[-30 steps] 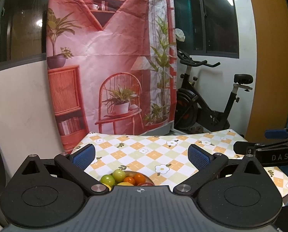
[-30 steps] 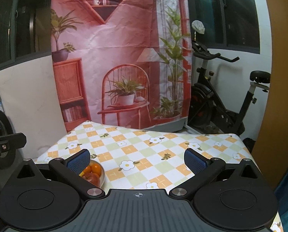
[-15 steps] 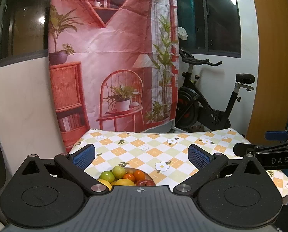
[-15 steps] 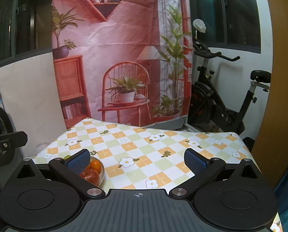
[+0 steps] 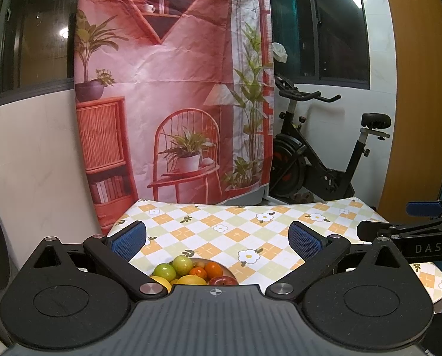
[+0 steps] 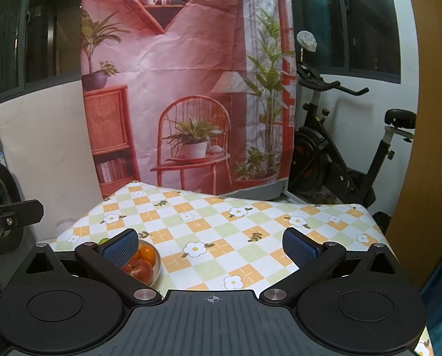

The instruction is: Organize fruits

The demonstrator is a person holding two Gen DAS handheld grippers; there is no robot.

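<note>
A bowl [image 5: 227, 267] of fruit sits on the checked tablecloth just below my left gripper [image 5: 216, 238], which is open and empty. In it I see green apples [image 5: 165, 270], oranges [image 5: 213, 268], a lemon [image 5: 191, 280] and a red apple [image 5: 222, 281]; the gripper body hides the near half. In the right wrist view the same bowl [image 6: 158, 267] lies at the lower left, with a red apple [image 6: 138, 270] and an orange [image 6: 147, 254] showing behind the left finger. My right gripper [image 6: 210, 244] is open and empty above bare cloth.
The table [image 6: 221, 231] carries a flowered orange-and-green check cloth. A pink printed backdrop [image 5: 173, 89] hangs behind it. An exercise bike [image 5: 324, 160] stands at the back right. The other gripper shows at the right edge [image 5: 413, 234] of the left wrist view.
Both cameras have tilted down and drawn a little nearer to the table, so more of the bowl and fruit shows. Both grippers stayed open.
</note>
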